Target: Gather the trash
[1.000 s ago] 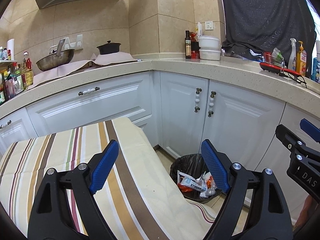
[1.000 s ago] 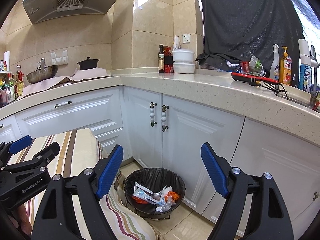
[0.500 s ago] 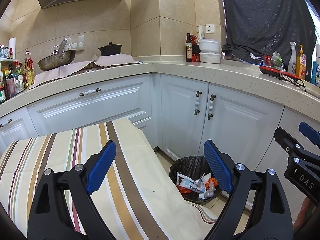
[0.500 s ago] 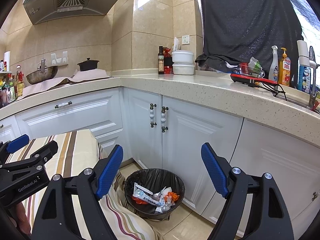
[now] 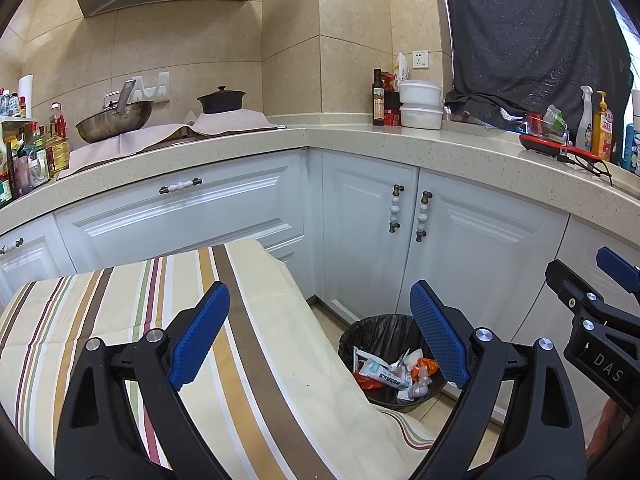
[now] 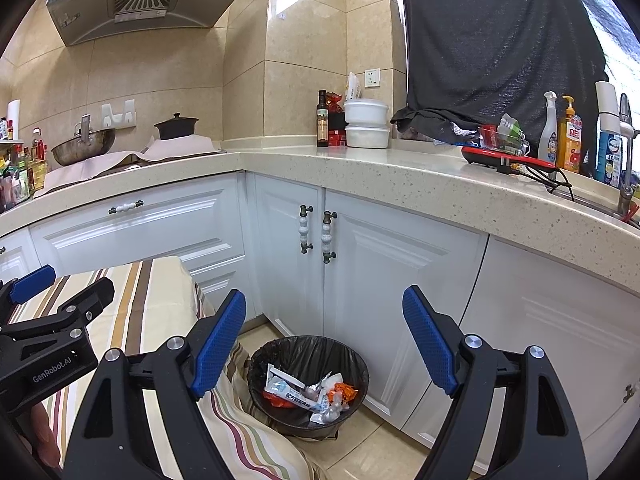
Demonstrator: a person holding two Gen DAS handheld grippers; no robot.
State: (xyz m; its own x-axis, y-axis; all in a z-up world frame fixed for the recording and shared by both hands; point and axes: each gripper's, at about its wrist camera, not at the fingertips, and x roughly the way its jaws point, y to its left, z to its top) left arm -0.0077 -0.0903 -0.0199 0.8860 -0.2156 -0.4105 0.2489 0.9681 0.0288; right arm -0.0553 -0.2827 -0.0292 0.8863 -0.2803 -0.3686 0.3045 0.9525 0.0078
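Observation:
A round trash bin (image 5: 352,334) lined with a black bag stands on the floor beside the striped table; it also shows in the right wrist view (image 6: 308,350). Several wrappers (image 5: 394,372) lie inside it, also seen in the right wrist view (image 6: 308,396). My left gripper (image 5: 320,338) is open and empty, above the table's right edge. My right gripper (image 6: 324,342) is open and empty, held above the bin. Each gripper shows at the side of the other's view.
A table with a striped cloth (image 5: 120,320) fills the lower left. White corner cabinets (image 6: 360,264) stand behind the bin under a speckled countertop (image 6: 420,176) with bottles, white containers, a wok and a pot. Tiled floor (image 6: 380,440) surrounds the bin.
Both grippers have risen and pulled back slightly, so the bin sits a little lower in both views. Both stay open and empty.

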